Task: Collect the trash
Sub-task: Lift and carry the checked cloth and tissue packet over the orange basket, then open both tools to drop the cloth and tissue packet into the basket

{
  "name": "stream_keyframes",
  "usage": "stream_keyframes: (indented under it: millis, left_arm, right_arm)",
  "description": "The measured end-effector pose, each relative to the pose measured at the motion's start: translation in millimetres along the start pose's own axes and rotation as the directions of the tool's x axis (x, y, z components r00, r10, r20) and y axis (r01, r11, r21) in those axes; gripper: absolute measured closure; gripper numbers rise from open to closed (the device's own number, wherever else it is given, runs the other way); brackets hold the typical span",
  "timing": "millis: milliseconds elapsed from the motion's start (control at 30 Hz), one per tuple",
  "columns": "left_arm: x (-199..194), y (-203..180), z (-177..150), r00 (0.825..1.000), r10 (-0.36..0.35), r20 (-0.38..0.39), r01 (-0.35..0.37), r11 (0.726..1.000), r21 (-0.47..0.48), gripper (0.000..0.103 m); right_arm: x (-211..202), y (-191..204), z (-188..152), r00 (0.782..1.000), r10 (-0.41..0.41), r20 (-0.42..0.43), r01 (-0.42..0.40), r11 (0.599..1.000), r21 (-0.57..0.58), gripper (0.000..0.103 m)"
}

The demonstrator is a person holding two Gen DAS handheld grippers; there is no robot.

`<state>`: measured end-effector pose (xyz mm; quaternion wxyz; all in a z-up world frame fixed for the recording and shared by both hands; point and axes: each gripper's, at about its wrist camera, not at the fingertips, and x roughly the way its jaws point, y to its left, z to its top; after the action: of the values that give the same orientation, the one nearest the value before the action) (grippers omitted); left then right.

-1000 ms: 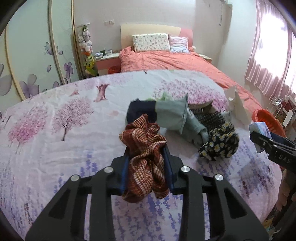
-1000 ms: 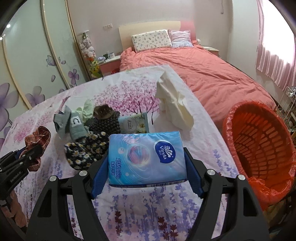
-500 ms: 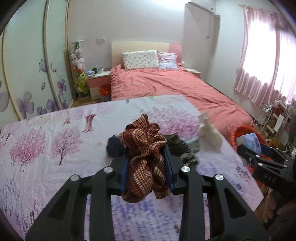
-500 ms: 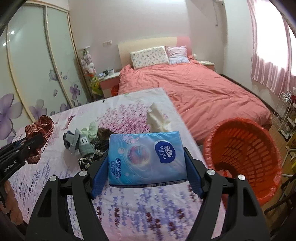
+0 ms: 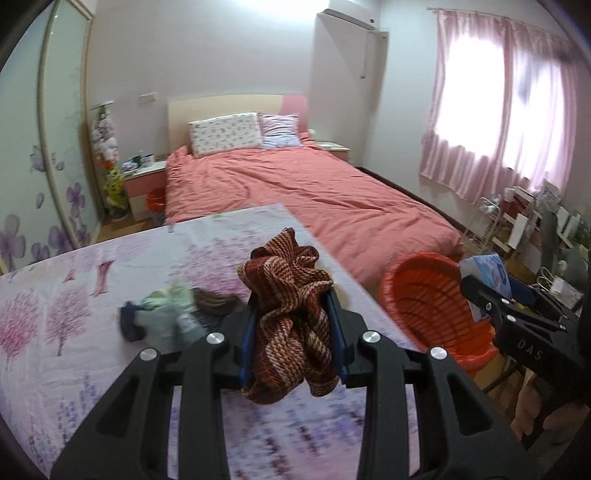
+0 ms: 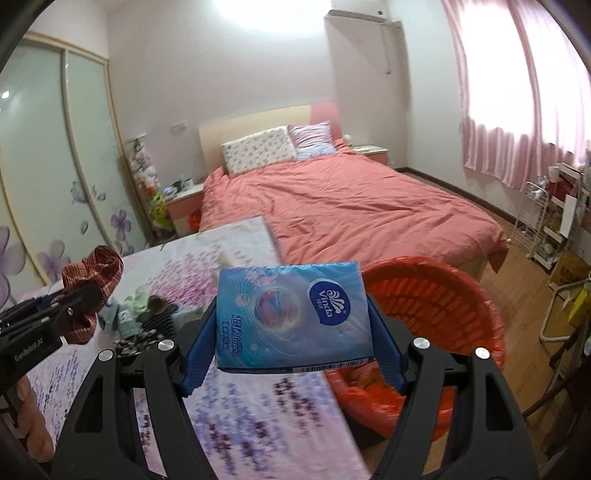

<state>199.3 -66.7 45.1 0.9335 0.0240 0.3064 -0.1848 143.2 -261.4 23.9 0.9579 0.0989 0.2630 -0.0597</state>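
Both my hands have lifted toward the orange basket (image 6: pixel 436 295) at 3 o'clock; left gripper (image 5: pixel 291 332) grasping the woven cloth (image 5: pixel 288 314); right gripper (image 6: pixel 291 321) tilted down, clenched on the tissue pack (image 6: pixel 291 314).

Daylight pours through the pink curtains (image 5: pixel 498 122) at the right of both views and blows the window out to near white, with a soft bloom over the folds. A second glare patch burns on the ceiling (image 6: pixel 258 14) at the top centre. The room is evenly lit, a little washed and pink-tinted, with only soft shadows. The fisheye lens bends the wardrobe doors (image 5: pixel 62 147) into arcs and leaves dark corners around the round picture. The black tongs (image 6: pixel 291 328) in the foreground are sharp, while the floral-covered surface (image 5: pixel 55 332) and the clothes (image 5: pixel 159 317) on it smear with motion blur.
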Motion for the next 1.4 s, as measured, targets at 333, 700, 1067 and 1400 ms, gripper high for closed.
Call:
stream_keyframes:
  millis: [333,700,1067,1400]
  left_arm:
    - [32,-74,7,0.990,-0.137,-0.012,0.138,0.988,0.065,0.069]
    - [86,-148,9,0.971,-0.227,-0.070,0.235,0.962,0.139,0.068]
    - [142,-183,3,0.959,-0.247,-0.138,0.268,0.949,0.164,0.067]
    - [167,-196,-2,0.956,-0.240,-0.166,0.269,0.946,0.183,0.065]
  right_arm:
    - [2,-58,0,0.996,-0.082,0.028,0.080,0.993,0.082,0.030]
    - [22,-105,-2,0.991,-0.132,0.001,0.130,0.978,0.161,0.030]
    - [30,-130,-4,0.991,-0.132,-0.011,0.131,0.969,0.211,0.030]
    - [41,-147,-5,0.994,-0.102,-0.029,0.106,0.955,0.277,0.030]
